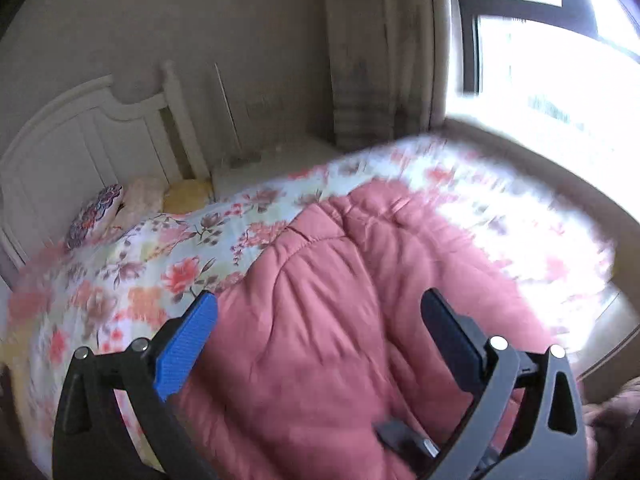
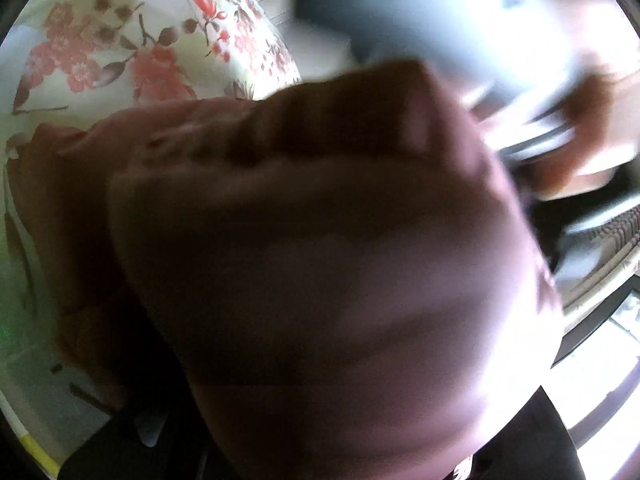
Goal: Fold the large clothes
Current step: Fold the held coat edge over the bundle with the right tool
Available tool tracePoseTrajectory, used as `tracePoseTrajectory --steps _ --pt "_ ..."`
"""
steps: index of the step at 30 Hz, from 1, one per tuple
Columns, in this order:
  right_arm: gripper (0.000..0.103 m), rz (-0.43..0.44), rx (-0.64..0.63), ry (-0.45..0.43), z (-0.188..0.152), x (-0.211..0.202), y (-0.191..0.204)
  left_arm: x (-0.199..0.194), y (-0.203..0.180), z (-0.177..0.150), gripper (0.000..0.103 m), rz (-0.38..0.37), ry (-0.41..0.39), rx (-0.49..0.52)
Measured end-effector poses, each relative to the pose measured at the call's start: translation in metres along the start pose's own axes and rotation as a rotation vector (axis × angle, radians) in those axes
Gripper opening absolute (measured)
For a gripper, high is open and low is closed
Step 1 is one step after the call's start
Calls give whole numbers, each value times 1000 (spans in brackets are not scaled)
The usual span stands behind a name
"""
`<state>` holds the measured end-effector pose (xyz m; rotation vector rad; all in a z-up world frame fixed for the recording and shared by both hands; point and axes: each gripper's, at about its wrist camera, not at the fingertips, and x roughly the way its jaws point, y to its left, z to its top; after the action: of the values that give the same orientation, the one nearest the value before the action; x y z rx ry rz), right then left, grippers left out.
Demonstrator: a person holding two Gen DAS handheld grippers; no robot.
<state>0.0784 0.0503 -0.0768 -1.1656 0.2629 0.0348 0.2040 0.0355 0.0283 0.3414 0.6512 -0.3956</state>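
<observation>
From the left wrist camera, the left gripper (image 1: 316,344) fills the lower part of the frame with its jaws standing wide apart and nothing clamped between them. One finger, faced with a blue ribbed pad (image 1: 186,346), sits at lower left; the other, dark one sits at lower right. Between and beyond them lies a pink quilted coat (image 1: 340,300), spread from the bottom centre up toward the middle of the frame, its puffy panels and stitched seams showing. It rests on a floral bedspread (image 1: 160,256) with red and brown blossoms on a pale ground, which covers the bed across the middle of the picture. At the left edge stands a white headboard (image 1: 80,140), with a patterned pillow (image 1: 96,212) and two paler cushions at its foot. A beige curtain (image 1: 376,60) hangs at upper centre, and a bright window (image 1: 540,60) washes out the upper right. The right half of the bedspread is smeared by blur.

From the right wrist camera, the pink coat (image 2: 320,260) bulks right up against the lens and takes nearly the whole frame, dark and out of focus, with a ridge of gathered fabric across the upper middle. The floral bedspread (image 2: 120,40) shows at upper left. The upper right is a bright blur that cannot be made out. The right gripper's fingers are hidden behind the fabric, so I cannot tell whether its jaws are apart or clamped on the coat.
</observation>
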Motion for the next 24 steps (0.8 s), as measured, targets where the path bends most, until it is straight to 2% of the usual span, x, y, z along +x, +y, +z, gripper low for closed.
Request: tracePoseTrajectory --steps 1,2,3,5,6,7,9,11,12,14,16,18,20,21,23,24 --pt "54 27 7 2 -1 1 -3 22 1 0 101 13 51 1" --pt "54 63 20 1 -3 0 -8 51 8 -6 101 -9 115 -18" --pt "57 102 49 -8 -6 -2 -17 70 15 -15 101 -63 128 -48" --pt "80 206 153 -43 -18 -14 -41 84 30 -26 101 -100 116 -118" --pt "96 275 240 -83 -27 -23 -59 86 33 -30 101 -92 112 -133" --pt "99 371 324 -128 -38 -33 -77 86 34 -33 101 -75 104 -126" --pt "97 497 459 -179 -58 -46 -107 82 32 -35 101 -56 89 -120" --pt "97 549 601 -198 -76 -48 -140 80 29 -36 101 -43 76 -112" --pt "94 565 721 -205 -91 -44 -166 81 27 -35 101 -37 71 -108" --pt "85 554 881 -203 -108 -35 -204 79 26 -34 101 -34 63 -108" --pt "80 495 1031 -163 -125 -13 -228 79 28 -32 101 -38 59 -113" --pt "79 498 1020 -107 -128 -2 -221 80 27 -32 101 -36 59 -111" --pt "79 579 920 -30 -117 12 -184 79 28 -32 101 -35 55 -111" --pt "88 581 839 12 -111 16 -163 78 27 -31 101 -34 56 -109" --pt "89 437 630 25 -100 6 -124 77 26 -29 101 -29 73 -98" --pt "89 405 585 19 -95 3 -116 75 24 -26 101 -11 98 -70"
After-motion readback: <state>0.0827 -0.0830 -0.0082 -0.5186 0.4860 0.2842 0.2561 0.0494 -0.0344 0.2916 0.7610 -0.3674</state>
